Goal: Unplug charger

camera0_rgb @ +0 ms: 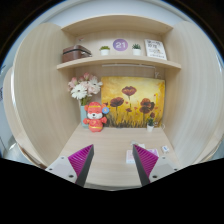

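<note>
My gripper hangs over a light wooden desk with its two magenta-padded fingers spread wide and nothing between them. A small white object, which may be the charger, sits on the desk just beyond the right finger, near the side wall. A second small white piece lies on the desk close to the right finger's inner side. No cable or socket is plain to see.
A red and white toy figure stands at the back of the desk beside a vase of flowers. A poppy painting leans on the back wall. The shelf above holds a box, small plants and a frame.
</note>
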